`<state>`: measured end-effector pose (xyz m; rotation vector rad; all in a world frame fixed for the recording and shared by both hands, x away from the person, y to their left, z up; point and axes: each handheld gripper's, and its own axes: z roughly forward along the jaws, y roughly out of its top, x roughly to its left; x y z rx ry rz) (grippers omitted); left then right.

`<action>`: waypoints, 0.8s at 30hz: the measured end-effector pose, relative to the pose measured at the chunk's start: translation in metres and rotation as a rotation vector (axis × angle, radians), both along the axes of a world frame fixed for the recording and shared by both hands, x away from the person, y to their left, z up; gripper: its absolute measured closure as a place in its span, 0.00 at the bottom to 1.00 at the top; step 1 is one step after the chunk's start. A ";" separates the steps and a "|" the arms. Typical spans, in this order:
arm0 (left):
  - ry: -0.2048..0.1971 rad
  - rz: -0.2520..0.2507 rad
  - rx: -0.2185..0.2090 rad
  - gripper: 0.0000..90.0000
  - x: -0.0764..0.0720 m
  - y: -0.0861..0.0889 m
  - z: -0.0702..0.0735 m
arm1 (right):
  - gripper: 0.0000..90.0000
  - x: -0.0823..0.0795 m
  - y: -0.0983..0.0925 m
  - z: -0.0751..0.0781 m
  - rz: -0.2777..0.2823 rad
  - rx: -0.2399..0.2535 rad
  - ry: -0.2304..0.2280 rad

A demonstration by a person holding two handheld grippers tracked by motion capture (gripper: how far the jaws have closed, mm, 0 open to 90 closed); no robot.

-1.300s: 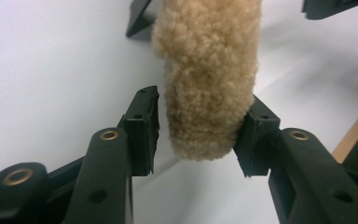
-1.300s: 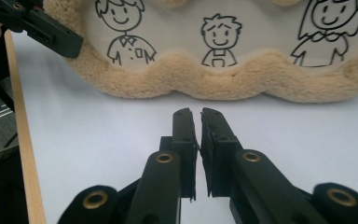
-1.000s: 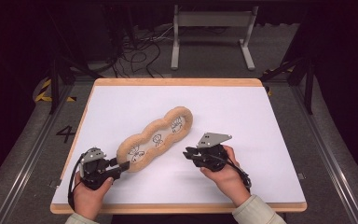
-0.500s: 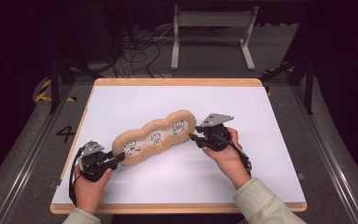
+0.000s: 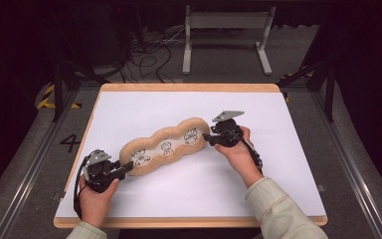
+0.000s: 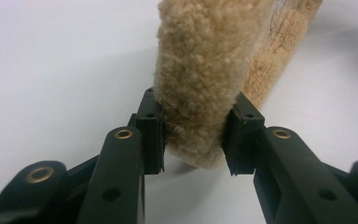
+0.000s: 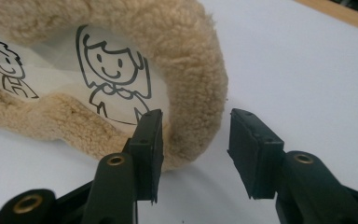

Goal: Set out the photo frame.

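While the fleecy cushion [image 5: 163,148] lies slantwise mid-bench, both ends get attention.

Left gripper [image 6: 193,135] pinches the near end's plush rim; right gripper [image 7: 193,140] (jaws just opening) straddles the far rim, seemingly without pressing. Best to seat that rim deep between the pads before closing, keeping the white bench [image 5: 288,164] sheet unsnagged.

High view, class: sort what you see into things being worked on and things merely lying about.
In use: fleecy cushion; left gripper, clamped on its end; right gripper, open at the other end; white table.

Lying about: metal stand; floor cables.
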<state>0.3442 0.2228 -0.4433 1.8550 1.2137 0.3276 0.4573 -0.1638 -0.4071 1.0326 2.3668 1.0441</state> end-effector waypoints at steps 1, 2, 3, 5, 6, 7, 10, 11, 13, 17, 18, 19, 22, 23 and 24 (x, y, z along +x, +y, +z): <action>-0.002 0.002 0.001 0.72 0.000 0.000 0.000 | 0.62 0.002 0.000 -0.002 0.006 0.010 0.009; -0.004 0.003 0.002 0.72 0.000 0.000 0.000 | 0.62 0.004 0.002 -0.003 0.018 0.020 0.015; -0.004 0.004 0.003 0.72 0.000 0.000 0.000 | 0.61 0.005 0.003 -0.004 0.024 0.022 0.011; -0.007 0.006 0.010 0.72 0.000 -0.001 0.000 | 0.59 0.006 0.005 -0.005 0.027 0.027 0.021; -0.007 0.006 0.010 0.71 0.000 -0.001 0.000 | 0.58 0.007 0.007 -0.005 0.027 0.027 0.025; 0.000 0.006 0.003 0.71 -0.001 -0.002 -0.001 | 0.58 0.008 0.008 -0.005 0.029 0.020 0.024; -0.006 0.006 0.006 0.71 0.000 -0.002 -0.001 | 0.60 0.013 0.007 -0.005 0.036 0.031 0.038; -0.004 0.004 0.006 0.71 0.000 -0.002 -0.001 | 0.60 0.013 0.007 -0.005 0.036 0.031 0.038; -0.006 0.003 0.008 0.71 0.000 -0.002 -0.001 | 0.61 0.018 0.006 -0.006 0.042 0.044 0.061; -0.010 0.003 0.007 0.71 0.000 -0.002 -0.001 | 0.61 0.023 0.005 -0.007 0.066 0.061 0.076; -0.010 0.003 0.008 0.71 0.000 -0.002 -0.001 | 0.62 0.023 0.005 -0.007 0.072 0.062 0.076; -0.010 0.002 0.011 0.71 0.001 -0.002 -0.001 | 0.63 0.023 0.005 -0.007 0.077 0.058 0.073; 0.001 0.012 0.011 0.72 0.000 -0.002 0.000 | 0.71 0.021 0.004 -0.004 0.065 0.036 0.075; 0.002 0.015 0.013 0.72 0.000 -0.003 0.000 | 0.72 0.020 0.004 -0.002 0.059 0.022 0.077; 0.004 0.019 0.010 0.72 0.000 -0.003 0.000 | 0.72 0.018 0.003 0.000 0.062 0.012 0.074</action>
